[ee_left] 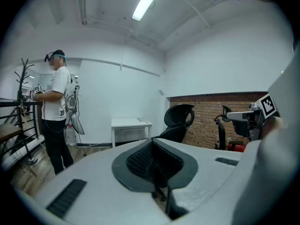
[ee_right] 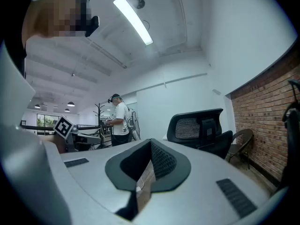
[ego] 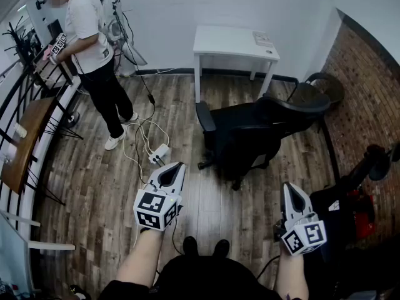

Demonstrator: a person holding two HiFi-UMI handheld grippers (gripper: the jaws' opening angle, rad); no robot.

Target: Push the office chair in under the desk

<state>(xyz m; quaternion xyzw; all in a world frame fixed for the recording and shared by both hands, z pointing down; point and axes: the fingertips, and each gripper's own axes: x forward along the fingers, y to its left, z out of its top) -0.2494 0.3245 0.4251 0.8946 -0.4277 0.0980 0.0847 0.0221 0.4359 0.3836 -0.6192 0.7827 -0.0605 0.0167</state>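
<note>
The black office chair (ego: 247,136) stands on the wood floor a short way in front of the small white desk (ego: 234,42), which is against the far wall. The chair's backrest and headrest face the right side. My left gripper (ego: 180,165) hovers left of and nearer than the chair, shut and empty. My right gripper (ego: 288,187) is nearer than the chair's right side, also shut with nothing in it. Neither touches the chair. The left gripper view has the chair (ee_left: 180,121) and desk (ee_left: 131,123) beyond the closed jaws. The chair's backrest (ee_right: 201,128) fills the middle of the right gripper view.
A person (ego: 94,49) stands at the far left by a metal rack (ego: 31,130). A power strip with cables (ego: 159,154) lies on the floor left of the chair. A second dark chair (ego: 322,86) sits by the brick wall (ego: 369,86). Dark and red gear (ego: 356,214) crowds the right.
</note>
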